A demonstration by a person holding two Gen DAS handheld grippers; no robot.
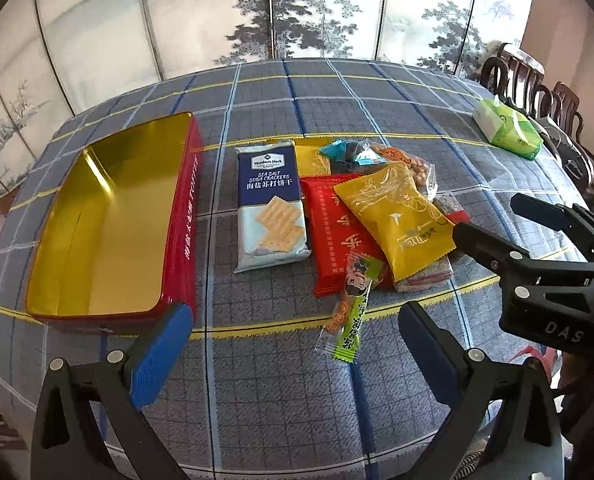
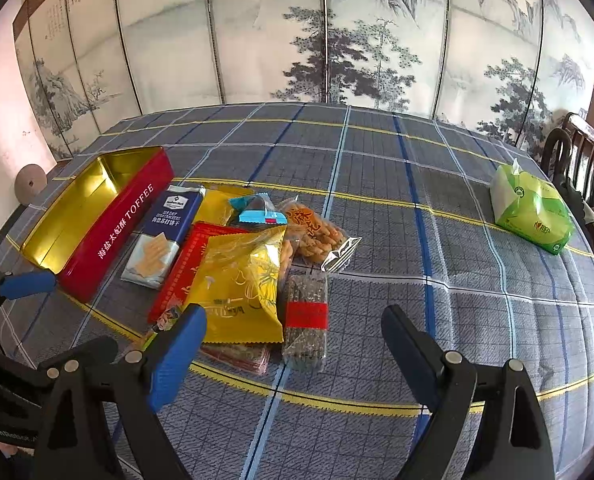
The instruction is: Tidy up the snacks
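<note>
Both grippers, left gripper and right gripper, hung released over snack pile; toffee tin sat empty alongside, probably the destination.

A grey-blue plaid-clothed counter carries an open red toffee tin; a snack-packet heap lies beside it, a green tissue pack well apart.

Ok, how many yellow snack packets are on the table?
2: a large yellow packet atop the red packet, and a second yellow packet behind, partly under the teal packet. Others may be buried.
</note>
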